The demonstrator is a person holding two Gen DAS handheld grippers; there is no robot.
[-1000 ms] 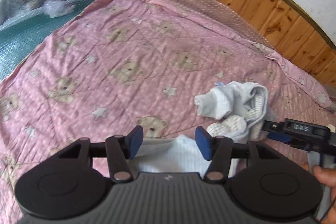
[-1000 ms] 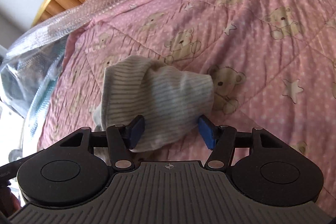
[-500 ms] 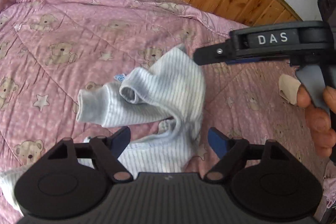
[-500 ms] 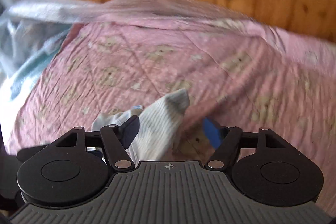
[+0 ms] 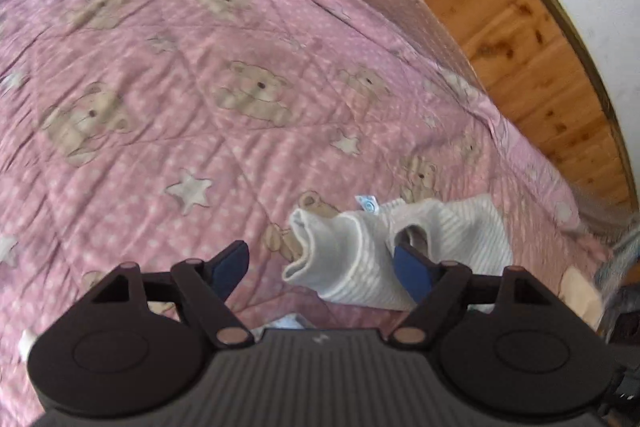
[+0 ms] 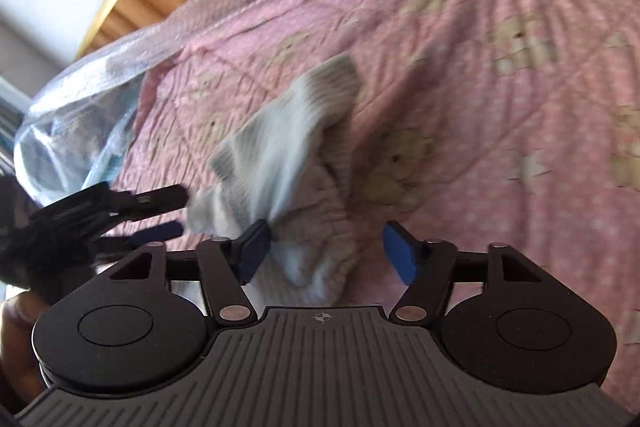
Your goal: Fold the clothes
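My view has swung back across the quilt (image 5: 240, 75). One striped garment (image 5: 372, 259) lies crumpled; my left gripper (image 5: 320, 267) and right gripper (image 6: 326, 251) both gape wide, empty.

Garment (image 5: 404, 251): small pale grey-blue ribbed knit w/ thin stripes, cream trim at openings. Crumpled, not flat, lying on pink quilt (image 5: 168, 75) near far edge. One sleeve sticks out toward left, cuff gaping open. Small white tag w/ blue mark at top. Right wrist view: same garment (image 6: 288, 163) bunched, blurred, one corner raised.
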